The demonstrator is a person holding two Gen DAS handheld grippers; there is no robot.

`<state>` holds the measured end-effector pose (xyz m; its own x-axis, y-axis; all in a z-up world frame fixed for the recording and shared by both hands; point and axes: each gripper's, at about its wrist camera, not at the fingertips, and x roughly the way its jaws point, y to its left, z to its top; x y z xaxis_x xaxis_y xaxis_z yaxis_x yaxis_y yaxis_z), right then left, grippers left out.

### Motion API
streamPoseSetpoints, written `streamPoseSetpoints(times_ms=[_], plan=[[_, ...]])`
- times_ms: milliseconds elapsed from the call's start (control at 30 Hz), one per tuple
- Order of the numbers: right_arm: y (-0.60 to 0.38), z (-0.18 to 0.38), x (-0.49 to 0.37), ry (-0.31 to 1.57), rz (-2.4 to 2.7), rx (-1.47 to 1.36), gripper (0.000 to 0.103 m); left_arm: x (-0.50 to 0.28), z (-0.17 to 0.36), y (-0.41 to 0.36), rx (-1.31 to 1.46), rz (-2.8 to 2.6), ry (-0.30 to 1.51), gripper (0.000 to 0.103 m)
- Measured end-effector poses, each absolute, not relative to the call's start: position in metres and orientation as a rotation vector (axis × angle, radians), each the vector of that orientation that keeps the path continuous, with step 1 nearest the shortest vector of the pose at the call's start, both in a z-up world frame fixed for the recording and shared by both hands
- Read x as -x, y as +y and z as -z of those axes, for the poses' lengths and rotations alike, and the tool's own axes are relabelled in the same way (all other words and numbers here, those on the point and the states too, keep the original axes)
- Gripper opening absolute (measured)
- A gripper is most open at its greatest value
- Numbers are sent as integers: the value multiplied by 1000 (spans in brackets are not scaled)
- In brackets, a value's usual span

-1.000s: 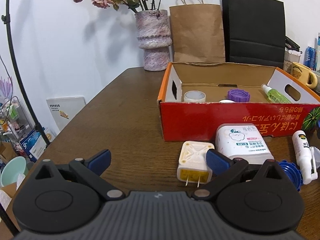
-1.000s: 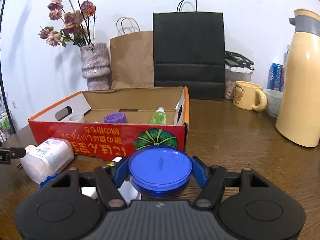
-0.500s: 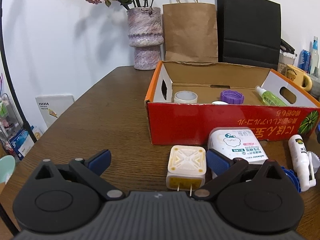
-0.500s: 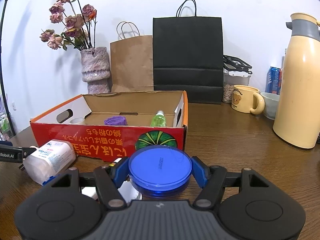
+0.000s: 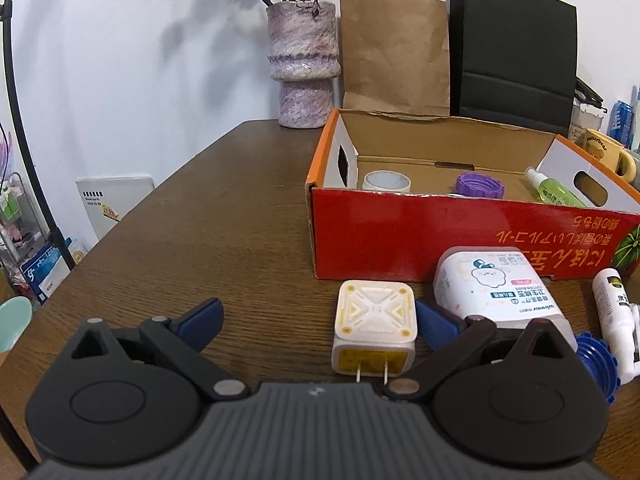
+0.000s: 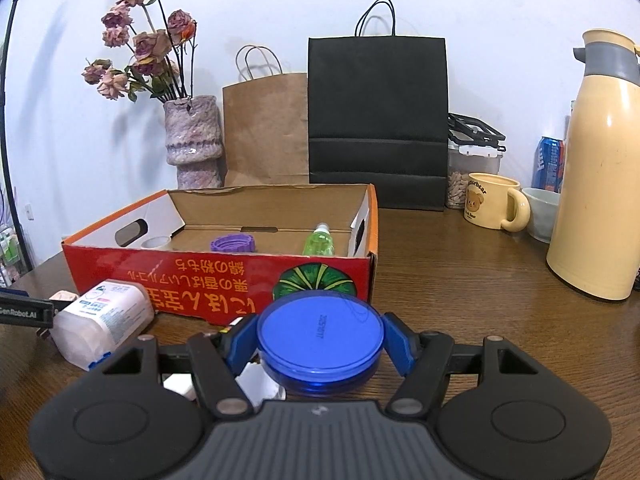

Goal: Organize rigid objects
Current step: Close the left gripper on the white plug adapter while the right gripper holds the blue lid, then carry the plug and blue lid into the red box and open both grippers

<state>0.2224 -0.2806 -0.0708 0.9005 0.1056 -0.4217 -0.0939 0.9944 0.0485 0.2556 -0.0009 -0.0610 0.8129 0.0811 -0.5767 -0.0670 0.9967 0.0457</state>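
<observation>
**Tabletop holdings, listed left to right**

Left gripper [image 5: 318,320]: jaws spread wide, low over the wooden table [image 5: 224,216]. Nothing is clamped. The right blue fingertip [image 5: 436,326] sits just beside the plug adapter; contact cannot be judged.

Plug adapter [image 5: 374,326]: cream-white cube lying on the table between the open fingers, close to the right one, two metal prongs facing the camera.

Cotton swab container [image 5: 498,288]: translucent white tub on its side, printed label up, directly in front of the box's red wall, just right of the adapter.

Blue ridged cap [image 5: 598,364]: partly hidden behind the gripper body, by the container's near end.

White spray bottle [image 5: 616,320]: lying flat at the right edge of the left view.

Cardboard box [image 5: 440,232]: red front with orange rim, open top. Contents (as far as visible): roll of tape [image 5: 386,181], purple ridged cap [image 5: 480,185], green spray bottle [image 5: 554,194].

Right gripper [image 6: 318,342]: blue pads pressed against both sides of a blue round lidded container [image 6: 318,340], held near the box's front right corner (whether it is clear of the table cannot be told).

Background, right view: vase of dried roses [image 6: 194,140], brown paper bag [image 6: 264,128], black paper bag [image 6: 378,132], bear mug [image 6: 494,206], cream thermos jug [image 6: 600,168].
</observation>
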Motion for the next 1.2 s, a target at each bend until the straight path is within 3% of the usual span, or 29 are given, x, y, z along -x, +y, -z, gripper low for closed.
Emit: streamPoseSetpoints(times_ms=[133, 300, 400, 467, 1200], plan=[[-280, 71, -222, 435, -102, -24, 66, -256, 61, 0, -14, -74, 613, 98], [-280, 71, -221, 431, -101, -21, 66, -254, 61, 0, 2, -43, 606, 79], [-280, 71, -221, 428, -100, -20, 66, -253, 61, 0, 12, -5, 607, 61], [-280, 71, -220, 426, -99, -20, 66, -252, 61, -2, 14, 20, 612, 41], [-278, 68, -213, 382, -90, -6, 66, -245, 55, 7, 24, -58, 577, 40]])
